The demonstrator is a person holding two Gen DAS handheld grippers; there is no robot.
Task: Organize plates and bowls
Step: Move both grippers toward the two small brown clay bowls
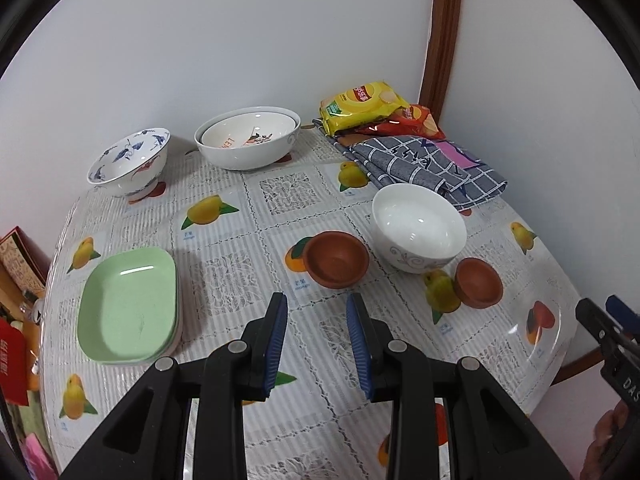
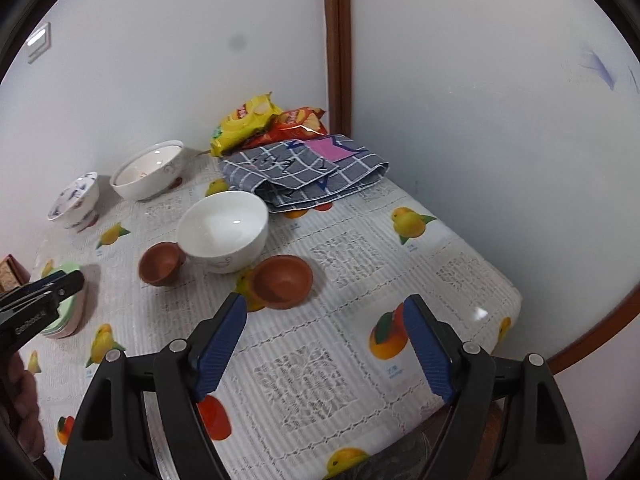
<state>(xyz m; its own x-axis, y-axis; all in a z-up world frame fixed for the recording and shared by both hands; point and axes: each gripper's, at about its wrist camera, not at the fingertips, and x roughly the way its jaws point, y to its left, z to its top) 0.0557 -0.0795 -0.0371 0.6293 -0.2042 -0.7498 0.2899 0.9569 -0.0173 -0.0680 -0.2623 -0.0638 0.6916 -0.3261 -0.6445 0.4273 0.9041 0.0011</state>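
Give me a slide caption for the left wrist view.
Open left hand-held gripper hovers before a brown bowl, white bowl and green plates.

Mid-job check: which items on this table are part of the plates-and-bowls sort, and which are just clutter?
Job items:
green plates, stacked
blue-patterned bowl
nested white bowls
white bowl
two brown clay bowls

Lying about:
yellow chip bag
red chip bag
checked cloth
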